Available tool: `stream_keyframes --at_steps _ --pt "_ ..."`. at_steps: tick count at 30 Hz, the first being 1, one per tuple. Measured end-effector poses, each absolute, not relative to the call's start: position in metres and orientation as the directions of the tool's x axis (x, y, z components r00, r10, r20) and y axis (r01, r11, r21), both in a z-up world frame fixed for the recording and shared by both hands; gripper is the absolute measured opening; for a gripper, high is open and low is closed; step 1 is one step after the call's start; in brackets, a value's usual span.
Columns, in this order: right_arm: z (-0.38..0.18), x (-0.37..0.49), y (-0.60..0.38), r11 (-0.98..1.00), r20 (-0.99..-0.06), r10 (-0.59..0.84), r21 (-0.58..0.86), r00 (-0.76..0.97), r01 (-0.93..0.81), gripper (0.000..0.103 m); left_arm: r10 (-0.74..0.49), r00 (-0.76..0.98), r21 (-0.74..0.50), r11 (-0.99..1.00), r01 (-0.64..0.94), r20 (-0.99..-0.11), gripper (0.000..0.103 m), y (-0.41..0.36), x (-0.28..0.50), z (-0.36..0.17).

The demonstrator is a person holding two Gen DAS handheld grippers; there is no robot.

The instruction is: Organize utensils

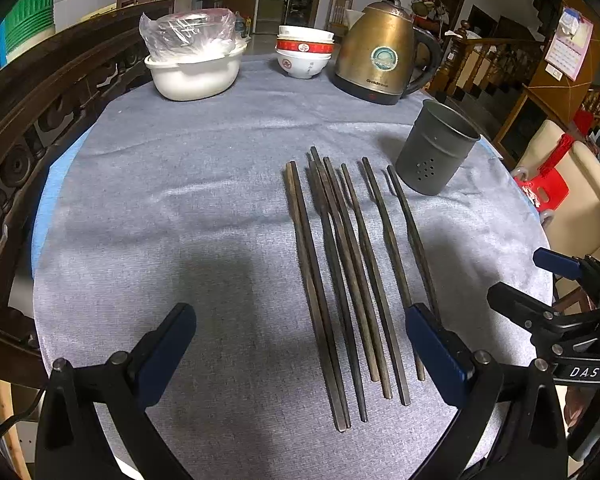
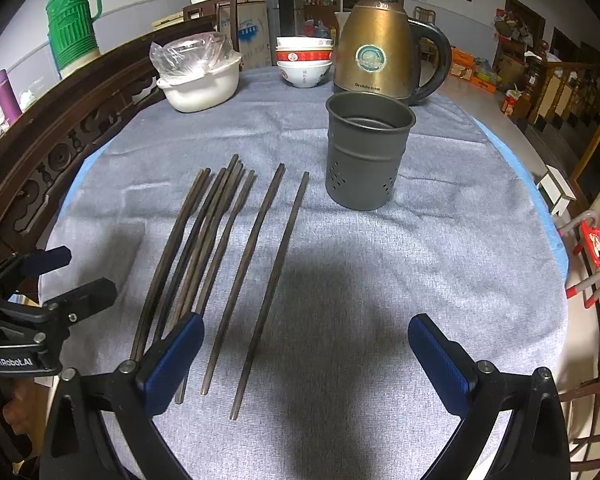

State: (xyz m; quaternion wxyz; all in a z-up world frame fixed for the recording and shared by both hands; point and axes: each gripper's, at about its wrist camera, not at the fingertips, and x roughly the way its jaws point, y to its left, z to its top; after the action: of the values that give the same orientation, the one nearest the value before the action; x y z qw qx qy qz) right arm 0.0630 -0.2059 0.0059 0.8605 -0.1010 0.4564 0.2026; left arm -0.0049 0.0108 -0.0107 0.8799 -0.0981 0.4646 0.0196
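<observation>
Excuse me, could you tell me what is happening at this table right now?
A person is holding a two-finger claw in each hand over a table covered with a grey cloth. Dark wooden chopsticks lie side by side on the cloth, none picked up yet. The grey perforated utensil holder stands upright and looks empty, in front of a brass-coloured electric kettle. The left claw and the right claw are both open, holding nothing.

I'm seeing chopsticks (image 2: 220, 264) lying side by side on the cloth (image 2: 380, 280), the holder (image 2: 366, 152) standing right of them, kettle (image 2: 380, 48) sitting behind it
</observation>
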Motion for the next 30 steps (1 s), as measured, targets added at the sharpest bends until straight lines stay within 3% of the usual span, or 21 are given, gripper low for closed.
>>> stream_keyframes --at_steps 30 --pt "0.0039 0.0639 -0.2069 0.897 -0.827 0.269 0.029 0.494 -0.44 0.103 -0.037 0.569 -0.126 0.985 -0.118 -0.821 0.103 0.0066 -0.007 -0.0116"
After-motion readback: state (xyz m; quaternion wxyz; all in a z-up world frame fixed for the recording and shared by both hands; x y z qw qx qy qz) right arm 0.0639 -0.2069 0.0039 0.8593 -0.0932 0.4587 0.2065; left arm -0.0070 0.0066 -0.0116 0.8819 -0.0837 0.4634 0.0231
